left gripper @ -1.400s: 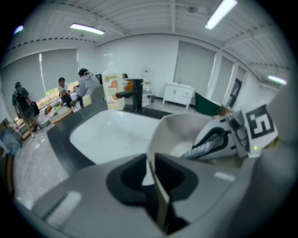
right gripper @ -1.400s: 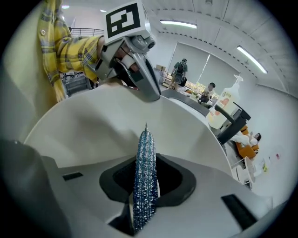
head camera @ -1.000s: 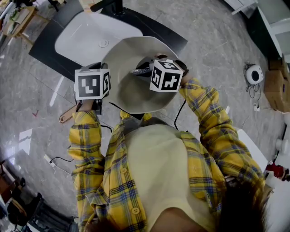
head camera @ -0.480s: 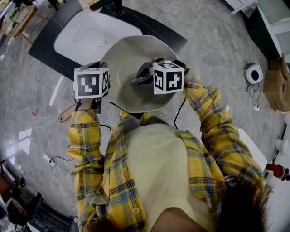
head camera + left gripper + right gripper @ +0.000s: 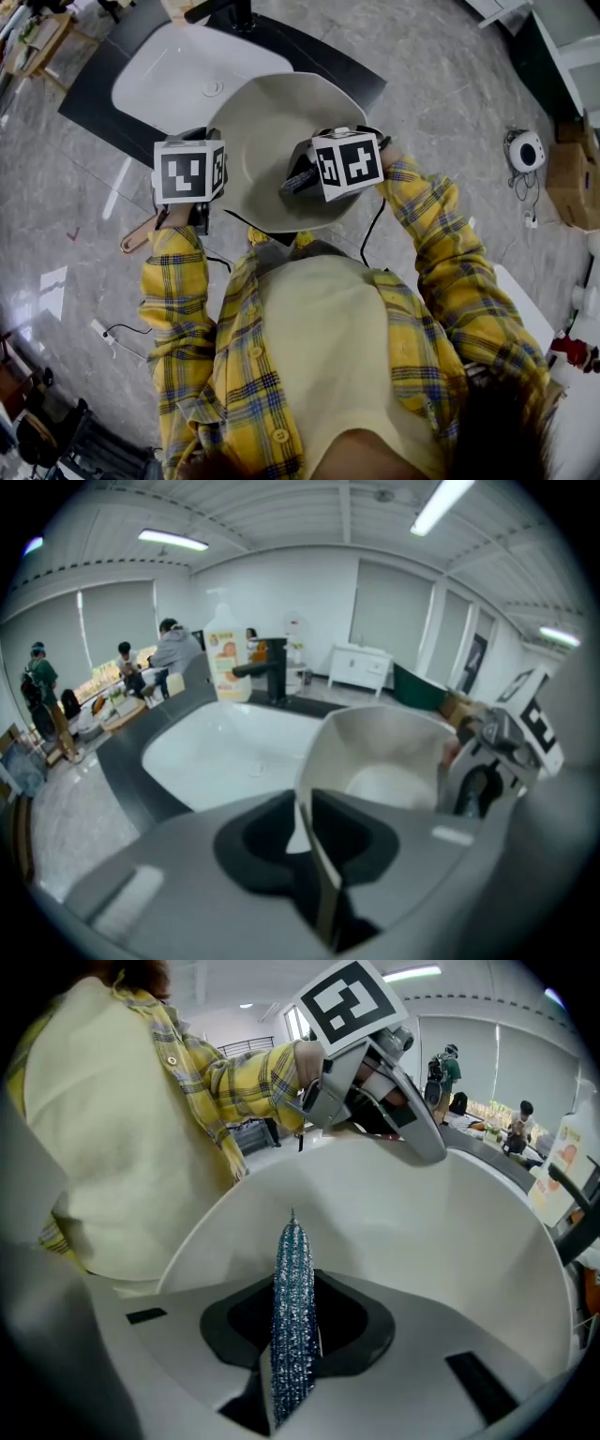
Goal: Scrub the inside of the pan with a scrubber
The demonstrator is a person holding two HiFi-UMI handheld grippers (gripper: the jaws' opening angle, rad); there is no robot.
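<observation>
A cream pan (image 5: 267,122) hangs tilted over the sink; its wooden handle (image 5: 139,236) sticks out at lower left. My left gripper (image 5: 305,832) is shut on the pan's thin rim (image 5: 314,855); in the head view it sits under its marker cube (image 5: 190,172) at the pan's left edge. My right gripper (image 5: 292,1321) is shut on a blue glittery scrubber (image 5: 292,1297). The scrubber (image 5: 298,180) lies inside the pan near its front wall, and the pan's inner wall (image 5: 450,1232) curves all around it.
A white sink basin (image 5: 178,80) set in a dark counter (image 5: 89,94) lies behind the pan, with a black faucet (image 5: 225,14). A round white device (image 5: 525,152) and a cardboard box (image 5: 574,178) sit on the floor at right. People (image 5: 169,653) stand far off.
My right gripper has turned and drawn the scrubber across the pan's inside toward the near wall. The left gripper and the pan have stayed still.
</observation>
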